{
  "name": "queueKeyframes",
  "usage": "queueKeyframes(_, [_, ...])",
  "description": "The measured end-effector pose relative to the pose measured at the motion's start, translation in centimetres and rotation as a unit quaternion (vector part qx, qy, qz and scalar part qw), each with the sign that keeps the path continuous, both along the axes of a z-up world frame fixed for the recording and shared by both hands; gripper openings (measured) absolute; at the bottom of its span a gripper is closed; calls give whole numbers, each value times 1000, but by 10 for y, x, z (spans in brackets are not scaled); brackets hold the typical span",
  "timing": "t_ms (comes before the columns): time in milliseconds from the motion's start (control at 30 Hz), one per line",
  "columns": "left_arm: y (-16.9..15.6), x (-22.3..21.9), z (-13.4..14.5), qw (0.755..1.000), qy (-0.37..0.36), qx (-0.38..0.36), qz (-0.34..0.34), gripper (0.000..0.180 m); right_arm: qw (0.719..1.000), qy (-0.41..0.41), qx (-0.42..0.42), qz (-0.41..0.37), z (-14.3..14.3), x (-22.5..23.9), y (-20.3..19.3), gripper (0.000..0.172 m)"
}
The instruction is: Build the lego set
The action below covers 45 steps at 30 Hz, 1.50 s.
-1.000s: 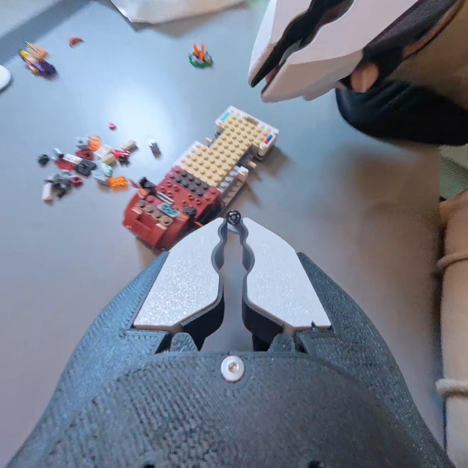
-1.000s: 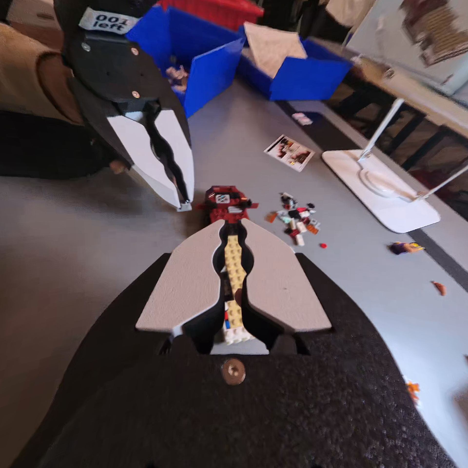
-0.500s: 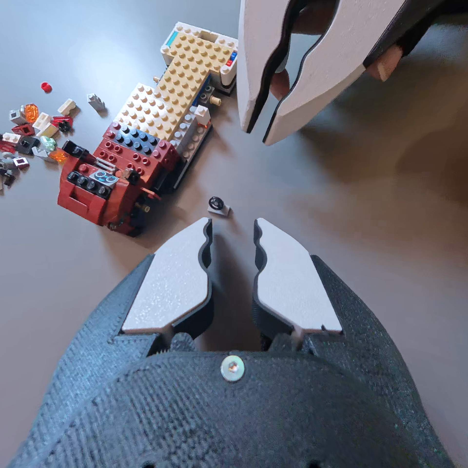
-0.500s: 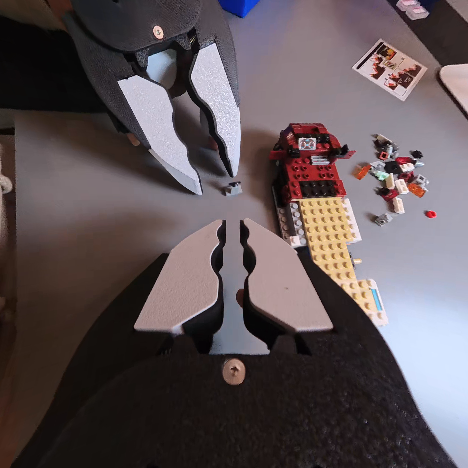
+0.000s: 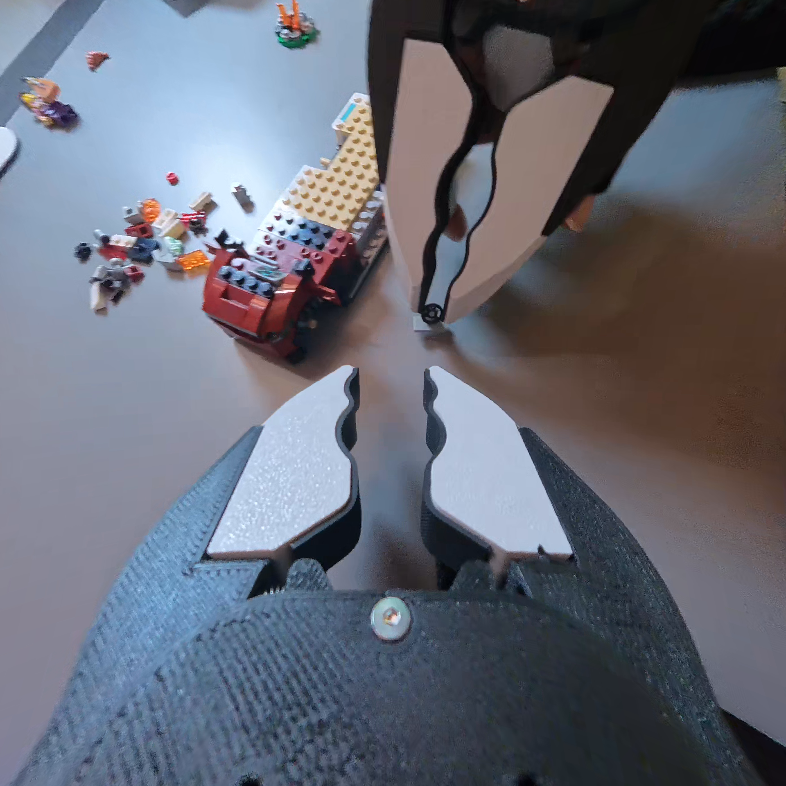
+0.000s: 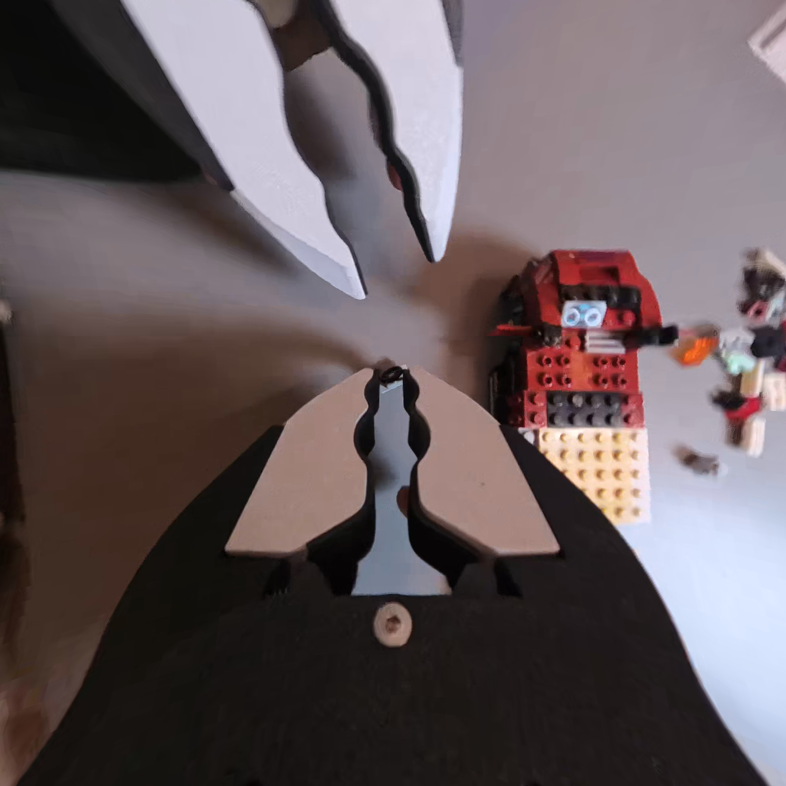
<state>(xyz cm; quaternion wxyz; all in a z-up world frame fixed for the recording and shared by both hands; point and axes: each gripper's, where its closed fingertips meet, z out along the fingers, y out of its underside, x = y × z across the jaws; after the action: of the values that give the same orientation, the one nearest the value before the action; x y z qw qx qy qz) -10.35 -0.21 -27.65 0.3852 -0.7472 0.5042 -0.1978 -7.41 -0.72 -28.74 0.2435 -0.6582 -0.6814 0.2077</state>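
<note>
Loose brick pieces [image 6: 753,365] at the right edge of the right wrist view smeared by blur, shapes unreadable. Tan studded plate [image 5: 353,178] of the brick vehicle partly hidden behind the right gripper [image 5: 431,314] in the left wrist view. White object [image 5: 6,146] cut off at the left edge there.

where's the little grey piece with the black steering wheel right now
The grey steering wheel piece sits between the tips of the right gripper, low over the grey table, right of the red and tan brick vehicle in the left wrist view.
</note>
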Motion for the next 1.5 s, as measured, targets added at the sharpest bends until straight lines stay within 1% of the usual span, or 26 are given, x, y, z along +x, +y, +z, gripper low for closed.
queueKeyframes(33, [-6, 3, -3, 1000, 0, -11, -17, 30, 998, -8, 23, 64, 2, 2, -5, 10])
queueKeyframes(67, [-11, 7, -5, 999, 2, -19, -35, 31, 989, -14, 42, 138, 4, 5, -12, 11])
queueKeyframes(100, [-16, 12, -6, 998, 3, -23, -54, 31, 977, -20, 51, 206, 6, 9, -20, 11])
queueKeyframes(133, [-22, 18, -7, 997, 4, -30, -77, 32, 966, -24, 46, 253, 9, 12, -27, 11])
queueKeyframes(200, [-33, 30, -9, 992, 7, -47, -120, 35, 949, -35, 19, 312, 13, 14, -39, 11])
queueKeyframes(267, [-40, 39, -12, 986, 12, -55, -159, 36, 935, -43, 36, 350, 12, 13, -40, 11])
queueKeyframes(333, [-47, 46, -10, 980, -2, -68, -185, 31, 928, -35, 46, 368, 12, 11, -43, 11])
queueKeyframes(367, [-48, 47, -10, 980, -3, -72, -188, 28, 927, -29, 48, 371, 12, 11, -44, 11])
queueKeyframes(433, [-40, 43, -15, 984, 10, -65, -168, 14, 930, -20, 57, 362, 9, 10, -42, 11])
queueKeyframes(500, [-40, 42, -18, 984, 14, -72, -163, 13, 937, -17, 57, 344, 6, 12, -37, 11])
queueKeyframes(600, [-44, 43, -19, 983, 24, -64, -170, 12, 946, -14, 61, 318, 2, 14, -29, 11])
queueKeyframes(733, [-47, 42, -19, 982, 27, -64, -175, 13, 954, -10, 65, 293, 2, 17, -26, 12])
queueKeyframes(867, [-43, 37, -16, 985, 23, -55, -163, 14, 966, -17, 55, 253, 5, 23, -22, 20])
queueKeyframes(1033, [-36, 39, -11, 989, 8, -51, -138, 15, 986, -34, 16, 162, 3, 24, -23, 19])
queueKeyframes(1133, [-35, 46, -14, 991, 21, -38, -128, 15, 995, -32, -19, 88, 2, 26, -27, 19])
queueKeyframes(1200, [-38, 49, -18, 990, 31, -41, -129, 14, 998, -15, -55, 27, 2, 26, -31, 19])
queueKeyframes(1300, [-44, 52, -18, 989, 22, -48, -141, 12, 996, -4, -74, -46, -3, 28, -28, 19])
queueKeyframes(1367, [-43, 52, -16, 989, 16, -50, -139, 12, 995, 3, -76, -67, -5, 27, -28, 19])
queueKeyframes(1500, [-40, 46, -11, 990, 12, -39, -133, 13, 995, 14, -68, -66, -3, 24, -33, 19])
